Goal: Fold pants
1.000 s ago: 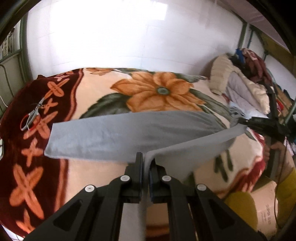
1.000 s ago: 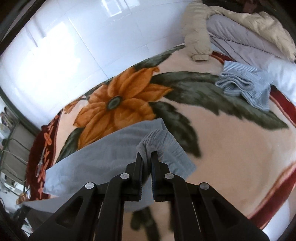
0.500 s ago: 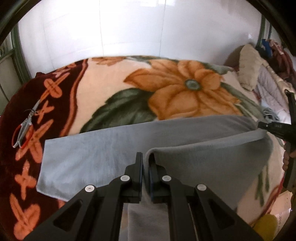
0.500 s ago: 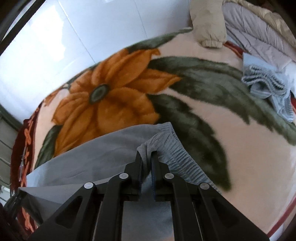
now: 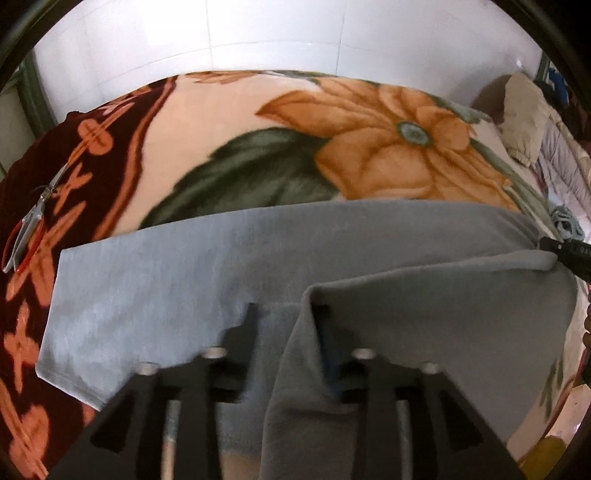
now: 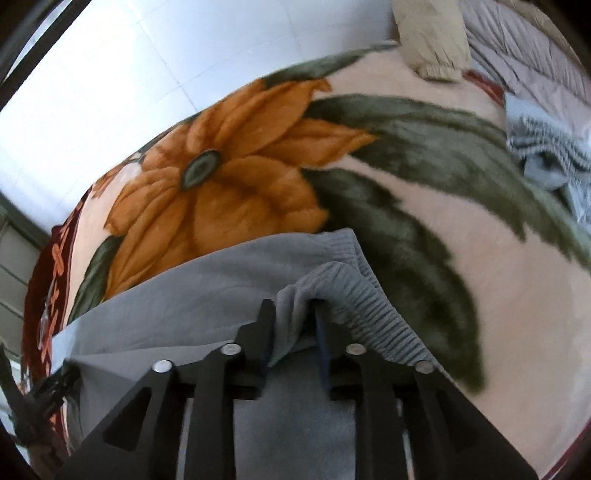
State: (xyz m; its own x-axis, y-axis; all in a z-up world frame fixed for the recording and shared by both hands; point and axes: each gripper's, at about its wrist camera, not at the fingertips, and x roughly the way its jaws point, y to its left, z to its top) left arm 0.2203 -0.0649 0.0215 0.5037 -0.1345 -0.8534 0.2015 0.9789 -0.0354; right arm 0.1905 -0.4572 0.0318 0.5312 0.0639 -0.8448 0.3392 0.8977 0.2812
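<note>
Grey pants (image 5: 229, 266) lie across a flowered blanket (image 5: 388, 147) on a bed. One leg is laid flat; the other is folded toward it. My left gripper (image 5: 284, 310) stands open, with the folded leg's edge loose between its fingers. My right gripper (image 6: 291, 306) is open too, with the ribbed waistband (image 6: 354, 288) bunched between its fingers. The pants also show in the right wrist view (image 6: 207, 280). The right gripper's tip shows at the right edge of the left wrist view (image 5: 565, 251).
Scissors with red handles (image 5: 29, 225) lie on the blanket's dark border at the left. A striped cloth (image 6: 546, 155), a beige pillow (image 6: 432, 33) and a quilt (image 6: 528, 48) lie at the right end. A white tiled wall (image 5: 258, 33) runs behind the bed.
Both grippers moved forward and down with the upper leg and waistband, then opened. The cloth now rests slack between the fingers, over the lower leg.
</note>
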